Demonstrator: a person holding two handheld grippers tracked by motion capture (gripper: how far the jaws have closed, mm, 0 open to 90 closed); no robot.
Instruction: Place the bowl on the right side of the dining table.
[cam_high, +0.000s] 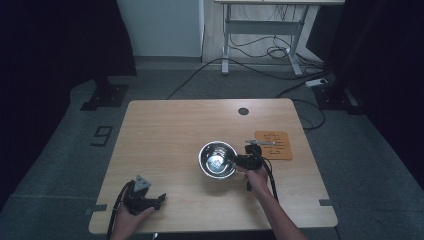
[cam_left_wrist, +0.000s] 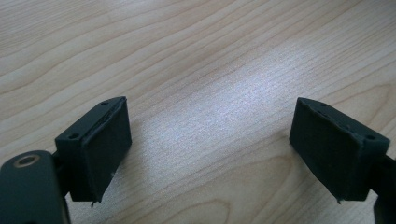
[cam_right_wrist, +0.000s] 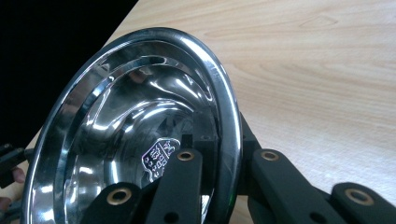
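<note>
Pinching only the thin rim of the steel bowl (cam_high: 218, 159) at mid-table, the clamped right gripper (cam_high: 240, 161) could let it slip and clatter, while the left gripper (cam_high: 159, 199) rests wide open, empty, near the table (cam_high: 165, 130) edge.

We note both grippers are matte black. On the left gripper (cam_left_wrist: 208, 149) each jaw ends in a squarish block faced with a flat dark pad (cam_left_wrist: 109, 154); behind the fingers sits a brass-ringed screw hole. A grey three-cornered plate tops it, black cable trailing. The right gripper (cam_right_wrist: 224, 154) shows brass-ringed holes along the links behind its fingers. Forearms are bare, without sleeves.
</note>
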